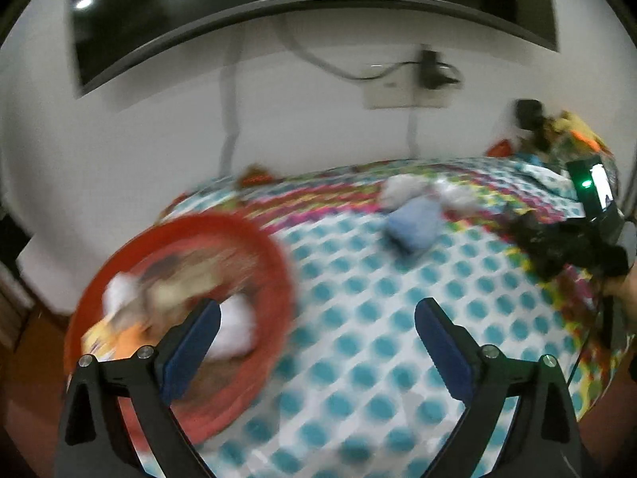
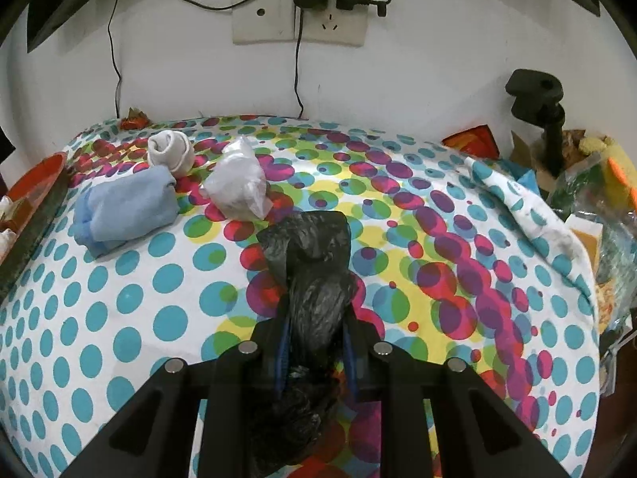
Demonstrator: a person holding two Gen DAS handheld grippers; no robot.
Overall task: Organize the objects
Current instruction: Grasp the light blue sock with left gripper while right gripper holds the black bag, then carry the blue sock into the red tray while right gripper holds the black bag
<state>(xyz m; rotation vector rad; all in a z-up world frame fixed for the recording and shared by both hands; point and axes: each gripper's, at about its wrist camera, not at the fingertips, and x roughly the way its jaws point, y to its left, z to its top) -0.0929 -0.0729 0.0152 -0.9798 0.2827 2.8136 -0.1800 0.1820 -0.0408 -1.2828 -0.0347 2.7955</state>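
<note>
Three soft bundles on the dotted tablecloth (image 2: 131,298) near the wall: rolled white sock (image 2: 171,151), blue folded cloth (image 2: 127,211), clear plastic bag (image 2: 239,183); red basket (image 1: 274,263) at left, blurred, already holding items; left claw (image 1: 318,330) spread wide, empty; right claw (image 2: 316,338) clenched on crumpled glossy black bag (image 2: 310,255), above table.

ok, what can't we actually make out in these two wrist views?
- Contents of the red basket: left wrist view, motion blur; only white and tan shapes.
- Same basket in the right wrist view: cut off by the left edge.
- What the black plastic bag holds: opaque, and the right gripper covers its lower part.
- Clutter at the far right: cut off by the fisheye edge.
- Left gripper: open, nothing between its fingers.
</note>
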